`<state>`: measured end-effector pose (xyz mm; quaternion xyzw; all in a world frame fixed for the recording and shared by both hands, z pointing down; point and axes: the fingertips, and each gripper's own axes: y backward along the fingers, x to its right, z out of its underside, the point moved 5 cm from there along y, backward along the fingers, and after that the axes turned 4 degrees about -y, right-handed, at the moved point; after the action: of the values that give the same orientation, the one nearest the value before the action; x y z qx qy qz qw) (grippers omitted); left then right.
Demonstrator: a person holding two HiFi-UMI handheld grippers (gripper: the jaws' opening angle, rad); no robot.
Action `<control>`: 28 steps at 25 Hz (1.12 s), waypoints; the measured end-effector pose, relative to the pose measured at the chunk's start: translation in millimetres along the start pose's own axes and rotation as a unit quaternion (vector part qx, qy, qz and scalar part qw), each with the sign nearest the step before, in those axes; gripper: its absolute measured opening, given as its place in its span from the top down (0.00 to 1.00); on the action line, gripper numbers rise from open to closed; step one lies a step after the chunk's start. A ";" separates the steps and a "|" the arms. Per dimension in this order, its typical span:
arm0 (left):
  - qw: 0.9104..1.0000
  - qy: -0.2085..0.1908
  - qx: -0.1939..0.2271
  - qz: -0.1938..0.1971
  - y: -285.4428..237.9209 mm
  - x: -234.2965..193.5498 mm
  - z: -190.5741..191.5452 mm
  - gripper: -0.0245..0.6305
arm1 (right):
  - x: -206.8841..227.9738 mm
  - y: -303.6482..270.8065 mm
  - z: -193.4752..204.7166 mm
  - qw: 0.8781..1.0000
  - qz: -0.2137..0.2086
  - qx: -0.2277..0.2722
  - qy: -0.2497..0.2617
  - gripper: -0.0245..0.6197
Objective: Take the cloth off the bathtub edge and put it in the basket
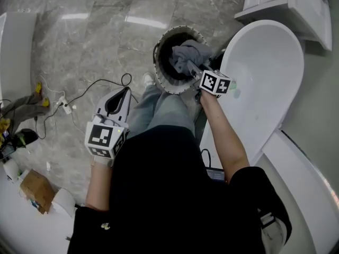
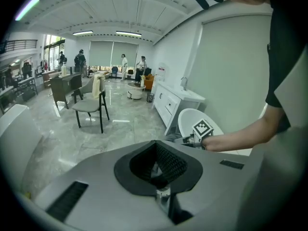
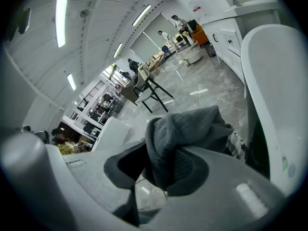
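Grey cloth (image 1: pixel 189 52) is gripped between the 2 jaws of the right gripper (image 1: pixel 186 66), which is held at the end of an outstretched bare forearm. In the head view the cloth is seen bunched over the dark open mouth of the round basket (image 1: pixel 159 77); whether it touches the inside cannot be told. The basket is set on the grey marble floor (image 1: pixel 95 36), just beside the rounded end of the white bathtub (image 1: pixel 270 62).

In the right gripper view the cloth (image 3: pixel 187 129) is seen pinched by the right gripper (image 3: pixel 163 167), with a thick fold draped over and ahead of the jaws. The white curve of the bathtub (image 3: pixel 274 90) is seen at the right of that view.

The left gripper (image 1: pixel 123 95) is held low at the person's left side, well apart from the basket and over bare floor. In the left gripper view the jaws of the left gripper (image 2: pixel 156 150) are seen drawn together at their tips, with nothing between them. The bathtub (image 2: pixel 190 121) and a white cabinet (image 2: pixel 171 102) are shown beyond them, with a grey chair (image 2: pixel 91 107) further off on the floor.

A black cable (image 1: pixel 90 91) is laid across the floor near the left gripper.
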<state>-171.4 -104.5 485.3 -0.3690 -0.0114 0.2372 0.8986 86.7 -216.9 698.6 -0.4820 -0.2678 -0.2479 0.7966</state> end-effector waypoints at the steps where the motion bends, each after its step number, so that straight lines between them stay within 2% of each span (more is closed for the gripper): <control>1: 1.000 0.003 -0.003 0.000 0.1 -4.2 6.3 0.94 | 4.9 -9.5 5.1 1.000 0.006 -0.005 0.000 0.79; 12: 0.998 0.038 -0.042 -0.008 4.4 -48.6 82.7 0.94 | 63.7 -108.8 63.2 0.994 0.084 -0.070 0.011 0.78; 28: 0.994 0.072 -0.086 -0.008 8.5 -84.5 157.1 0.94 | 130.4 -204.4 139.1 0.972 0.184 -0.143 0.007 0.75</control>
<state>-280.7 -32.7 607.0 -0.4607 0.0301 0.2007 0.8640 22.7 -193.8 969.8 -0.6302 -0.1308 -0.1358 0.7532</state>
